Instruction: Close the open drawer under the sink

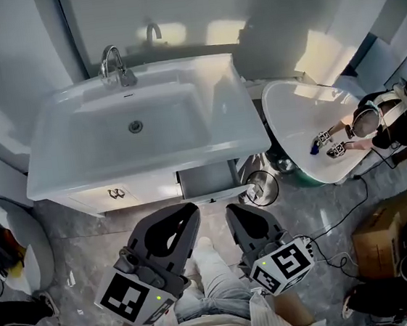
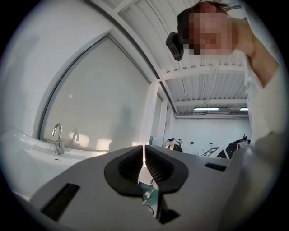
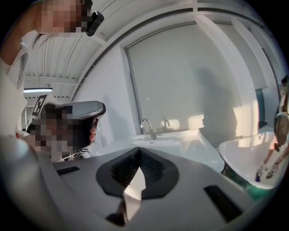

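Because both gripper cameras look up at wall and ceiling, the open drawer (image 1: 207, 179) shows only in the head view. It is a grey, box-shaped cavity standing out from the white cabinet (image 1: 102, 198), just beyond the tips of both pairs of jaws and closer to the right pair. Its rear part is hidden under the overhanging sink (image 1: 58, 171), so its depth cannot be read. Whether anything lies inside is unclear.

The sink is a broad rectangular basin, smooth and glossy white with rounded inner corners, farther ahead of the jaws and reaching well out past the left pair. Behind it a pale glossy panel (image 2: 99, 103) carries a faint reflection of the tap. Off to the right of the right jaws sits a rounded white tub-like basin (image 1: 294, 123) with a green underside, cut off by the frame edge in the right gripper view.

The left gripper (image 2: 144, 153) has a matte grey shell and black ribbed pads. Its jaws are drawn almost together, leaving a thin empty slit. The right gripper (image 3: 137, 155) has its pads meeting at the tips, with only a small wedge-shaped gap behind them, and grips nothing.

The chrome faucet (image 1: 114, 66), a curved spout, stands far ahead of the left jaws. A small round wire-rimmed object (image 1: 263, 186) just right of the drawer is too small to identify.
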Available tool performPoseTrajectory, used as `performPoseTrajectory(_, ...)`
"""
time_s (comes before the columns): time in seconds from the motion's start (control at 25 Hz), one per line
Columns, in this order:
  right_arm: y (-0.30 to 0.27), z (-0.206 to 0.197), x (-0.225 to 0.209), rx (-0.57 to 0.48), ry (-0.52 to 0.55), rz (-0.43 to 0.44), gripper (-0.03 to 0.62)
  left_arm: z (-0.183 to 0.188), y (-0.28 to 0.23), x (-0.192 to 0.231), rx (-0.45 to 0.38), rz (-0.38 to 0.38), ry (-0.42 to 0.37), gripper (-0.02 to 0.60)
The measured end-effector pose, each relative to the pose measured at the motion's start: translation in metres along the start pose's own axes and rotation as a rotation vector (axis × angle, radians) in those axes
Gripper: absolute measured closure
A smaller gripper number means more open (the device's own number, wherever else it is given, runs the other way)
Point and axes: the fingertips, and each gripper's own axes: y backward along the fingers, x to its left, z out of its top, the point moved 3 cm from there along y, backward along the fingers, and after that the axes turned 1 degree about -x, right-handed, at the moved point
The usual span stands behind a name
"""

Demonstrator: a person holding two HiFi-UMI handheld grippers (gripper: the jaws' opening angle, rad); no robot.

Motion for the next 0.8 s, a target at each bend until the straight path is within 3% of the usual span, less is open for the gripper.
performPoseTrajectory(0.48, -0.059, 0.038, -0.055, 0.012, 0.024, 0.056, 0.585, 0.015, -0.074, 0.040, -0.016, 0.027, -0.014, 0.557)
performPoseTrajectory(0.8, -0.064, 0.040, -0.066, 0.008, 0.015, 0.015, 0.585, 0.013, -0.085, 0.049, 0.005, 0.003, -0.021, 0.557)
